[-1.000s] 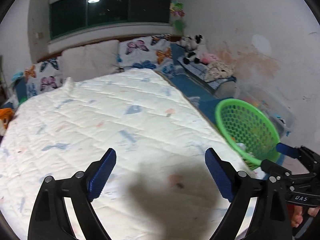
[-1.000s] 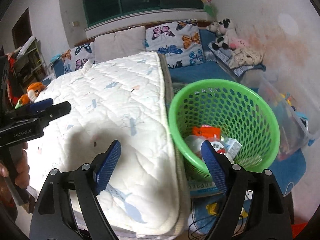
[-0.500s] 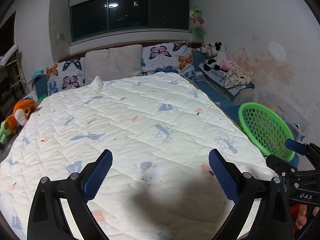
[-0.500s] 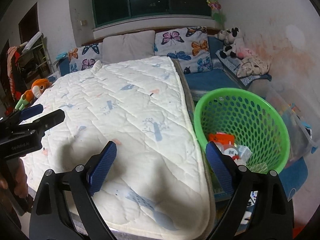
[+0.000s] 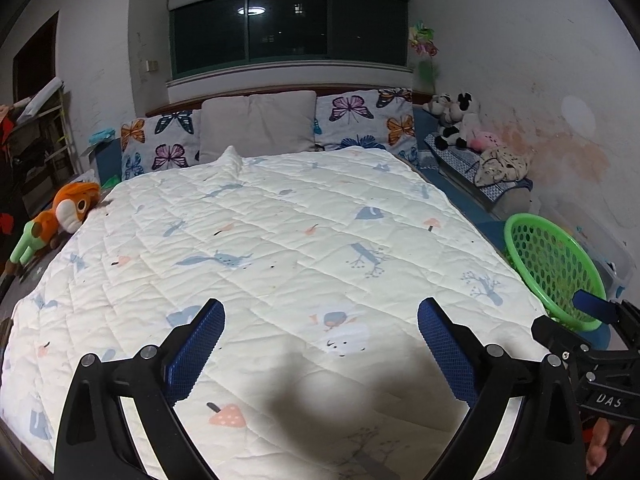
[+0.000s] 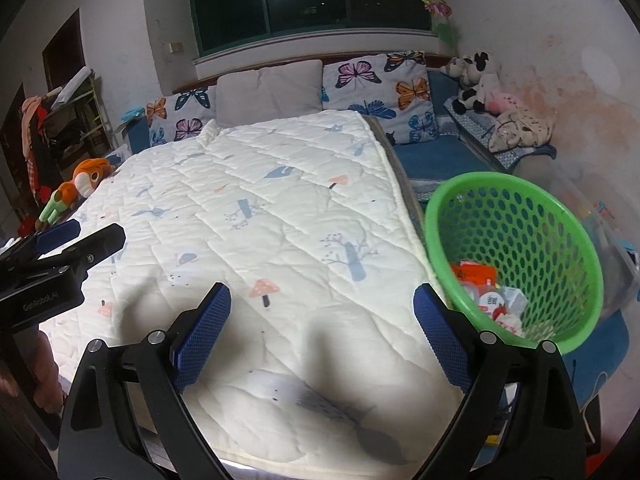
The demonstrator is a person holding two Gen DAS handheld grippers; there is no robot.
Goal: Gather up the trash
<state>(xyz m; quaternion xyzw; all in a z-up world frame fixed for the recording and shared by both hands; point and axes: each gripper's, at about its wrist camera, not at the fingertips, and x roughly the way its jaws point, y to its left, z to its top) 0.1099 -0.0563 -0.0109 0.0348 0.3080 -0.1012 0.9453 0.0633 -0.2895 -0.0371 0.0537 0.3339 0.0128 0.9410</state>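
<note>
Both tools have drawn back from the green basket (image 6: 516, 260), now at three o'clock holding the wrappers (image 6: 494, 300); left tool (image 5: 320, 344) spread and empty, right tool (image 6: 322, 330) opening, empty, risks nudging its rim.

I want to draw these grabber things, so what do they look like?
The left gripper and the right gripper each have two black plastic arms with silver bolts, tipped with blue, dotted-texture pads. One body reads "GenRobot.AI", the other "DAS". No sleeves show.

Both grippers pulled back from bed; right gripper (image 6: 322, 316) fingers opening, empty.
</note>
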